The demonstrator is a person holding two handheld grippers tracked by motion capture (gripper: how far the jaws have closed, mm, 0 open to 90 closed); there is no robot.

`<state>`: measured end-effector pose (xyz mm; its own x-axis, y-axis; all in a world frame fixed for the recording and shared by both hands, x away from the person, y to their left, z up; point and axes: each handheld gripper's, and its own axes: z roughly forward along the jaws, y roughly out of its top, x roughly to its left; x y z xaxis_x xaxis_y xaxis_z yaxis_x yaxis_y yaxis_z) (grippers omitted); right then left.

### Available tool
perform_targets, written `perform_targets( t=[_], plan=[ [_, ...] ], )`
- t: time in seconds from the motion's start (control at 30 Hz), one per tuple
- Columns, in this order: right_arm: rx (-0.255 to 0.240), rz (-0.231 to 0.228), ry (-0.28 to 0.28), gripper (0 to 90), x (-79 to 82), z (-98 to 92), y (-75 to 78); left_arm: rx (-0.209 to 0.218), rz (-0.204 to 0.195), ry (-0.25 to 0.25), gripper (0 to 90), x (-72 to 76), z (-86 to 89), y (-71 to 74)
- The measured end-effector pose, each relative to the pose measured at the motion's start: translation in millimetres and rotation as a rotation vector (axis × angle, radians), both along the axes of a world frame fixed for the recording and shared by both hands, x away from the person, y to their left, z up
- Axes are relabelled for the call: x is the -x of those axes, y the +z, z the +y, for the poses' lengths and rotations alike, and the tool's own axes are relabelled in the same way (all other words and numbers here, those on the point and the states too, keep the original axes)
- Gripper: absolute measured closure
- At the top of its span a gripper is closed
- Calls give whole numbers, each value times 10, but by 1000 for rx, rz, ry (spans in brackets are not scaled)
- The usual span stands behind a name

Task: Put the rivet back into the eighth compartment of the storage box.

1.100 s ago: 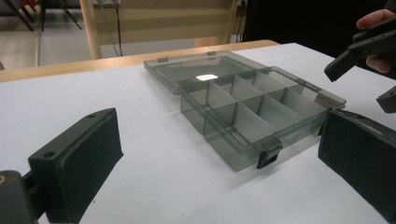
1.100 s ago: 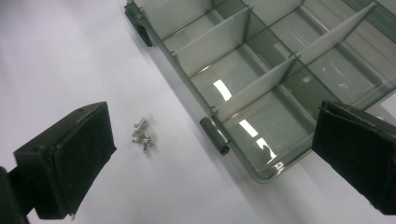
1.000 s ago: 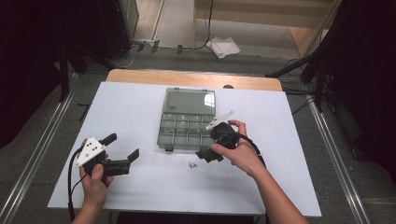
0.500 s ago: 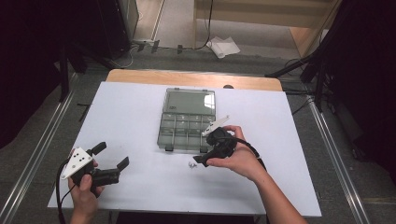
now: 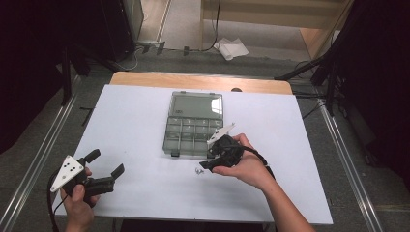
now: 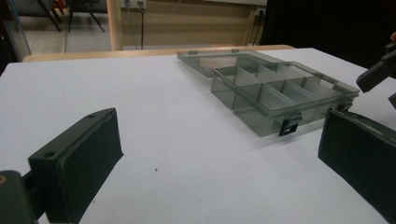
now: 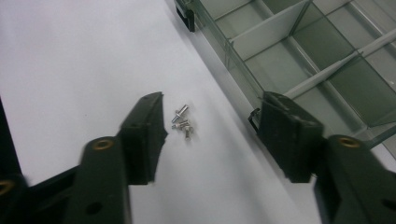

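Right gripper view, screws (blurred), box cropped

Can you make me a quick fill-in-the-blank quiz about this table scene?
1. The organizer box has its lid ____.
2. The small screws lie on the table, ____ the box.
3. The screws sit between the jaws of the ____ gripper.
4. The left gripper holds ____.

Missing words: open; outside; right; nothing
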<state>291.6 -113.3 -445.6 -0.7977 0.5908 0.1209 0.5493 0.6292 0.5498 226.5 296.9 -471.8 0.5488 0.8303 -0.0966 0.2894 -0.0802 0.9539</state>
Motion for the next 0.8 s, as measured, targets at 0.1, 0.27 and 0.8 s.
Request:
perform_targets(
  t=[0.1, 0.27, 0.8],
  plan=[
    [11, 10, 5, 529, 18, 37, -36, 9, 1, 8, 0, -2, 27, -3],
    [17, 18, 22, 591, 26, 81, -104, 6, 4, 4, 0, -5, 36, -12],
    [4, 31, 25, 646, 13, 100, -220, -31, 7, 20, 0, -11, -6, -34]
  ],
)
